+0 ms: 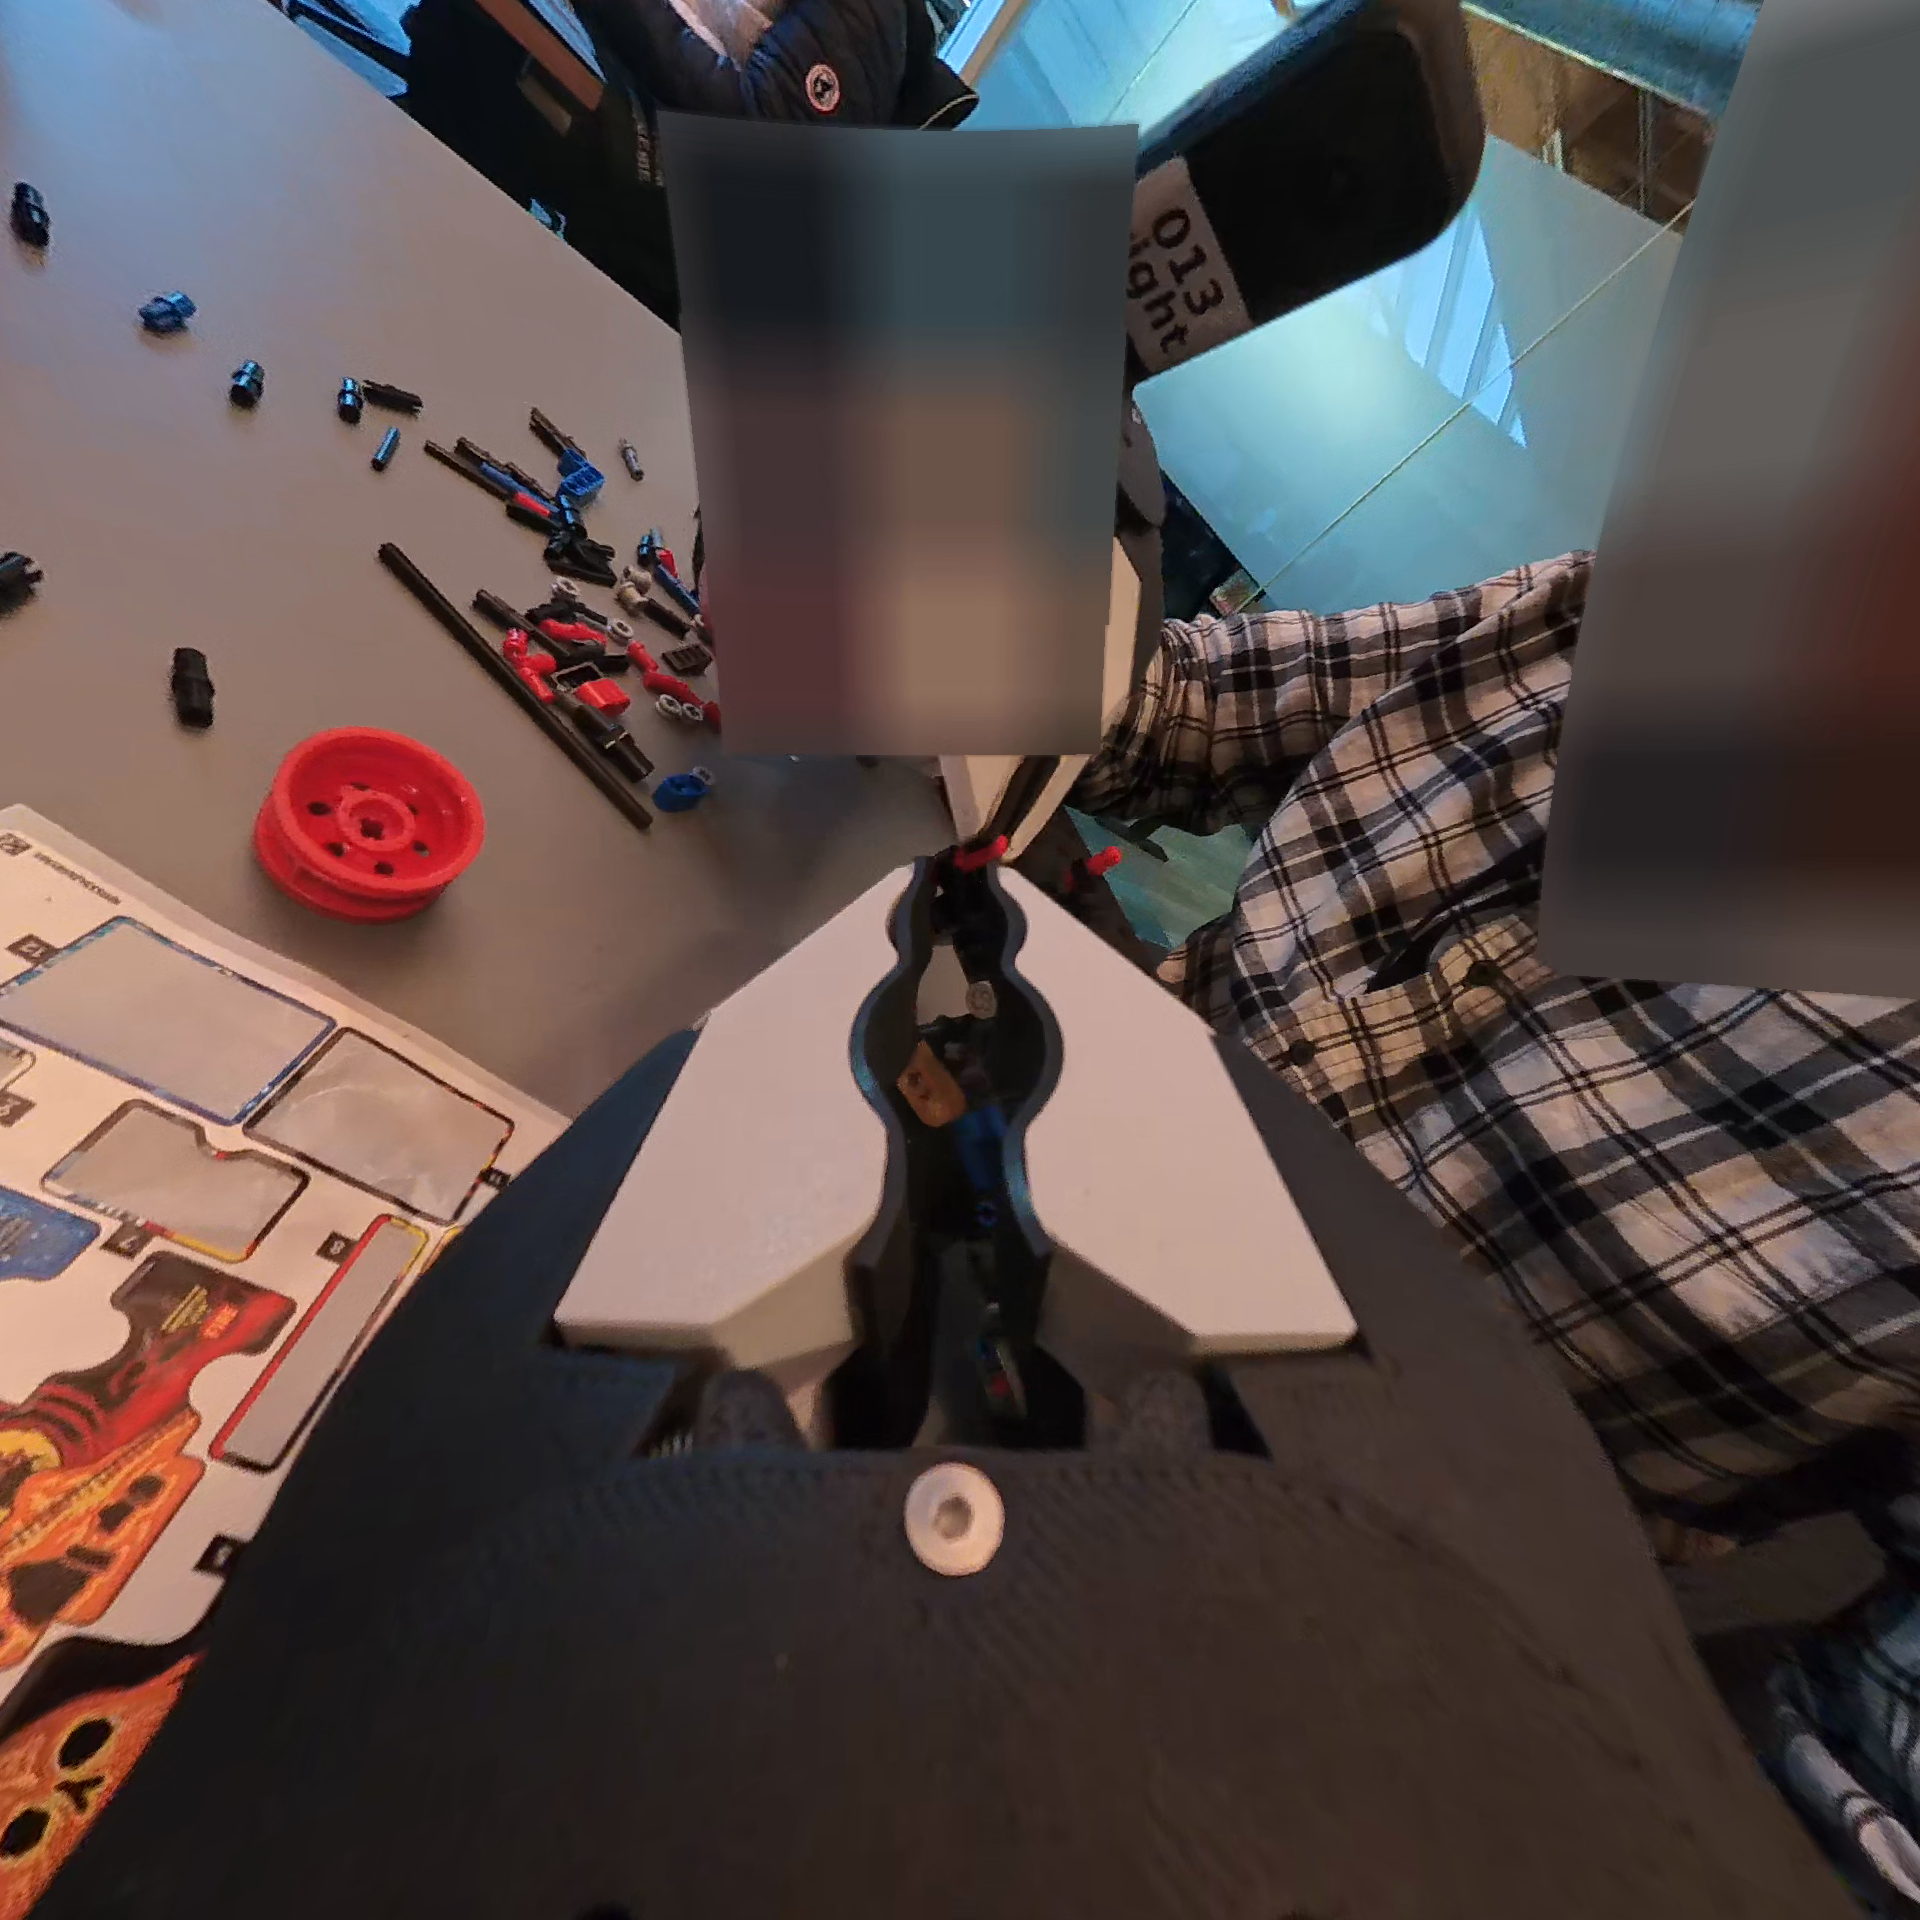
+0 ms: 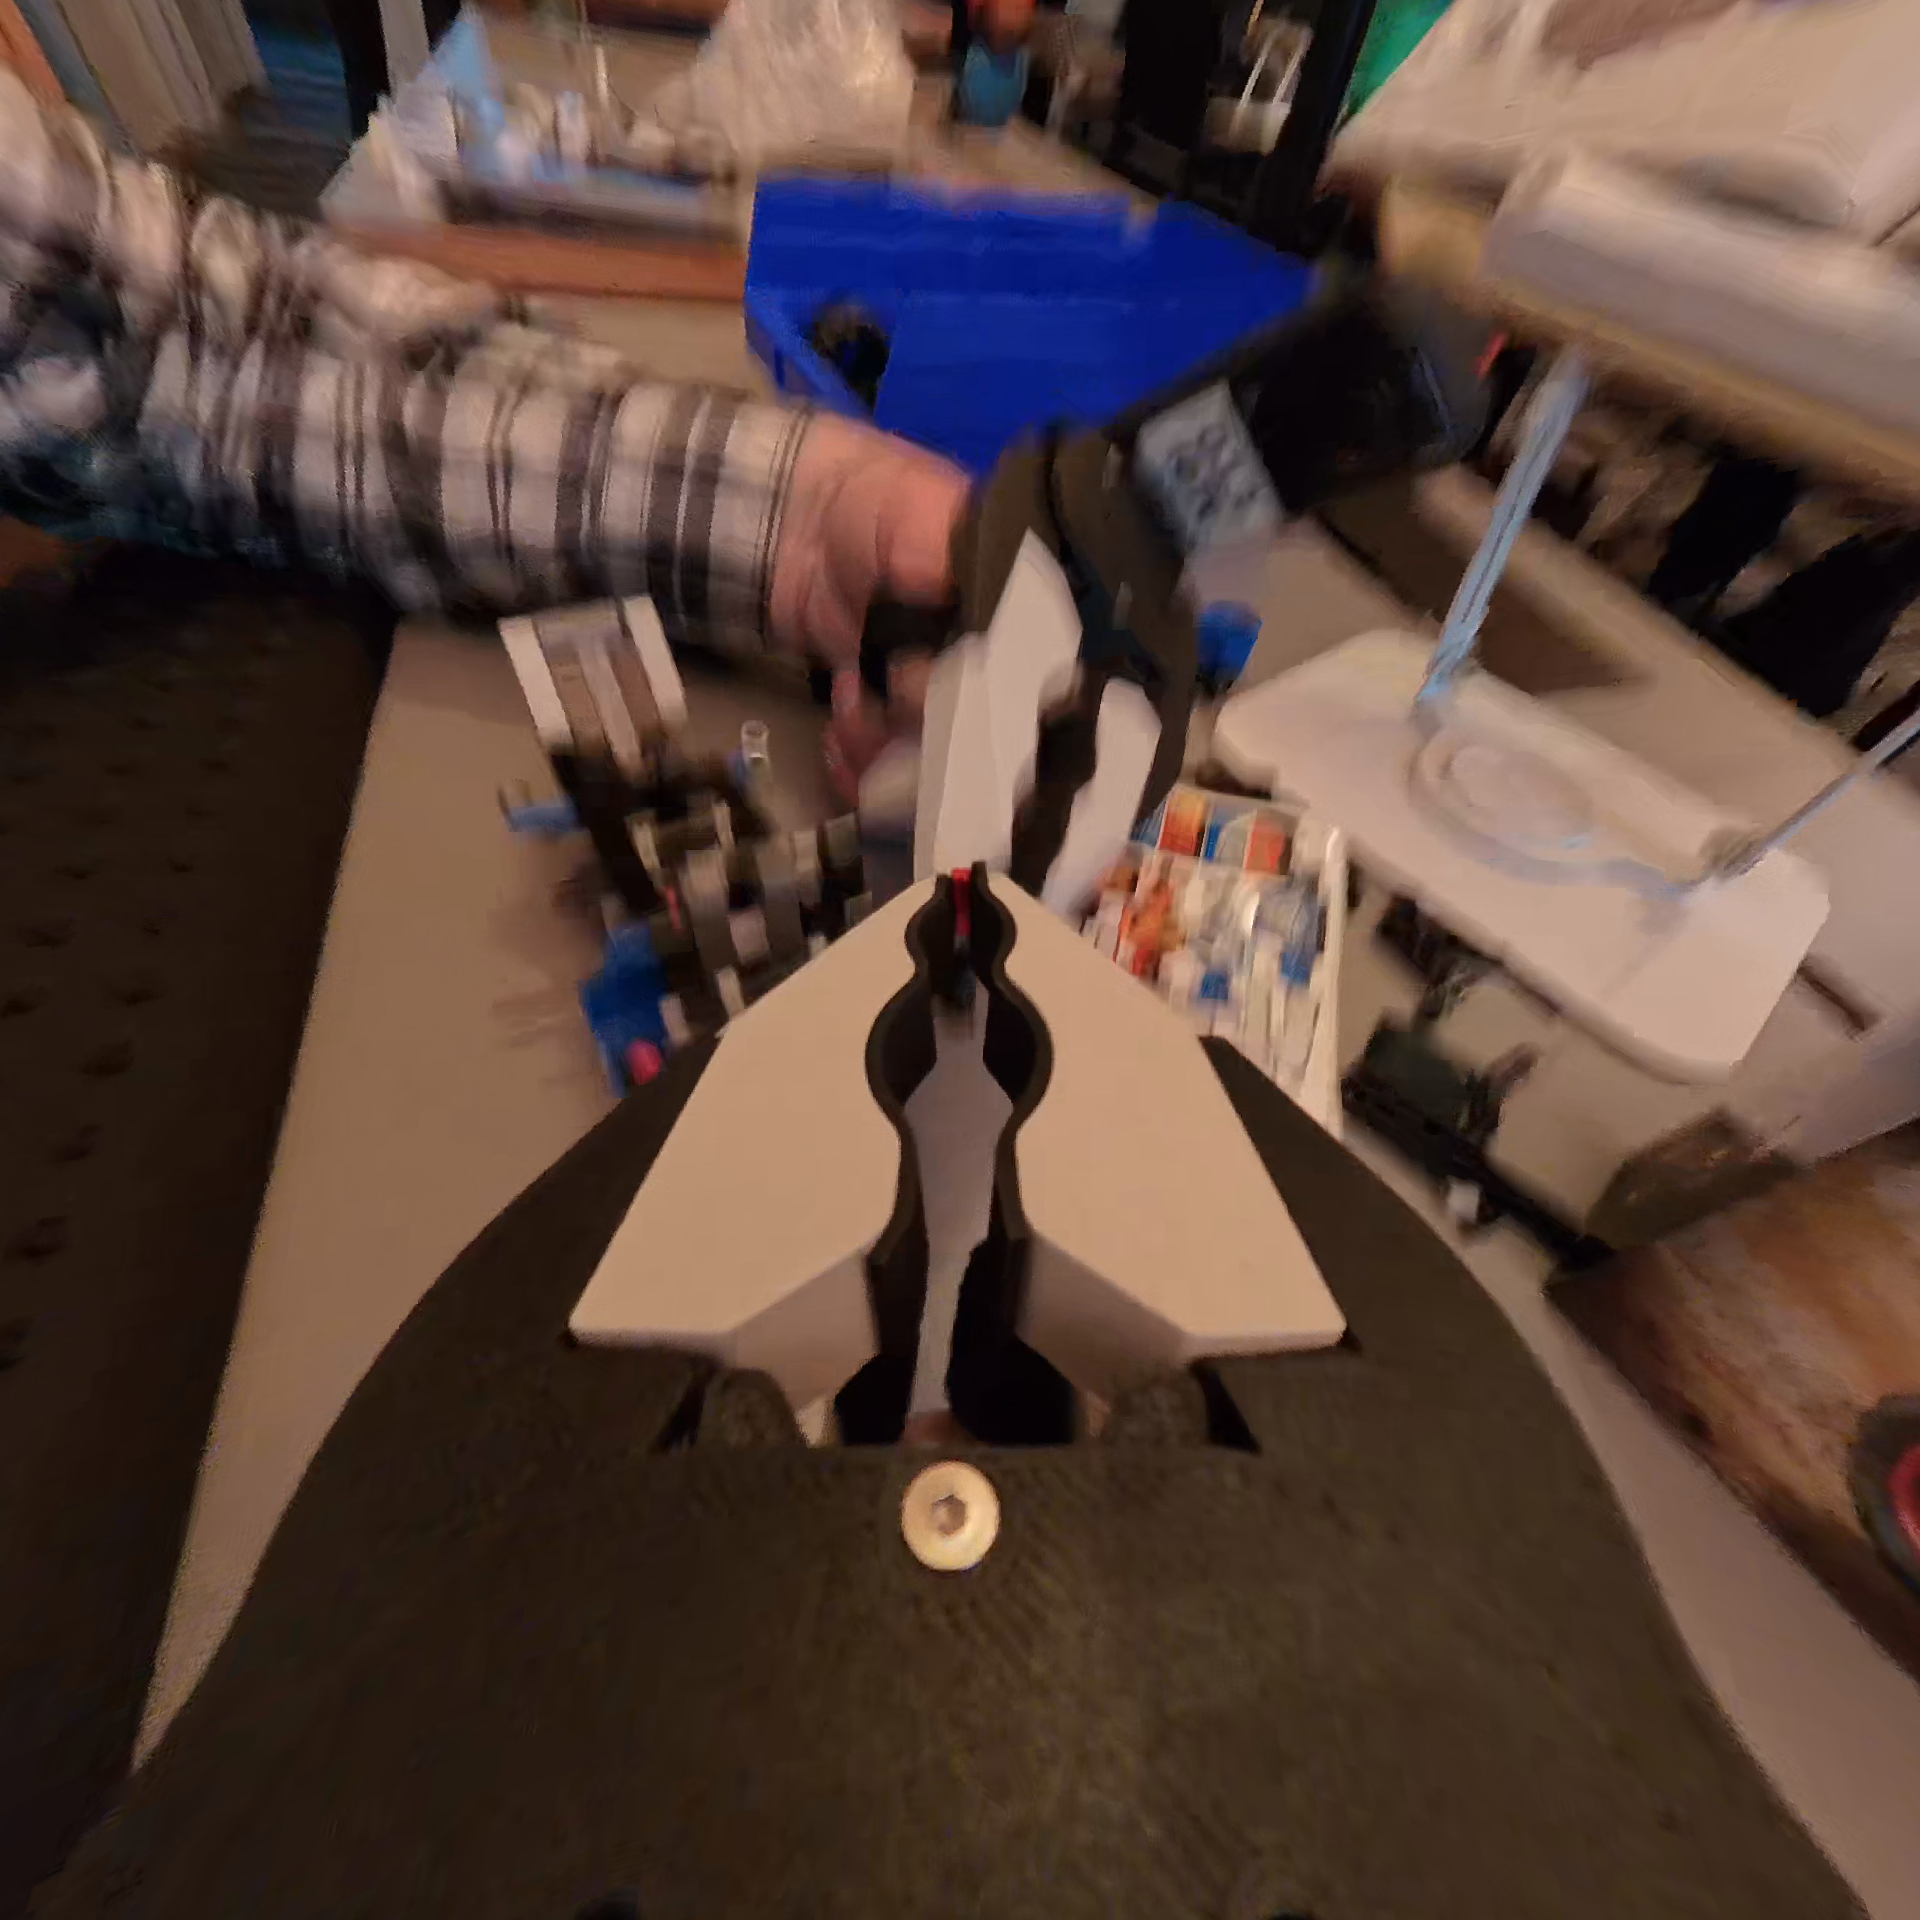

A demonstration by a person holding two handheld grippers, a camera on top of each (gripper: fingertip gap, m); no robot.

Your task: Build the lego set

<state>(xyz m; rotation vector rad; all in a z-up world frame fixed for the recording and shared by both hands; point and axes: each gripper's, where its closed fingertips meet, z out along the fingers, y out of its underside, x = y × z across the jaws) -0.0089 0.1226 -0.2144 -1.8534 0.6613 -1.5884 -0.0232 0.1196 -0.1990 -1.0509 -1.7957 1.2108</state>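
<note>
- Left gripper [image 1: 961, 883] — clamped on a black lego assembly [image 1: 961, 1081], held above the table edge.
- Right gripper [image 2: 961, 904] pinches a red pin [image 2: 962, 909].
- Red wheel [image 1: 369, 823] — on the table [image 1: 312, 260], beside loose pieces [image 1: 582, 623].

1. In the left wrist view, the wheel rim [image 1: 369, 823] lies on the bench [image 1: 260, 260], just beyond the sticker sheet [image 1: 156, 1195] at the near left corner.
2. A long axle [image 1: 514, 686] lies behind and right of the rim, with a heap of small pins and connectors [image 1: 592, 644] along it.
3. Single loose pins [image 1: 192, 686] lie well apart farther left.
4. In the right wrist view, the partly built model [image 2: 686, 894] sits on the bench left of the instruction booklet [image 2: 1216, 914].
</note>
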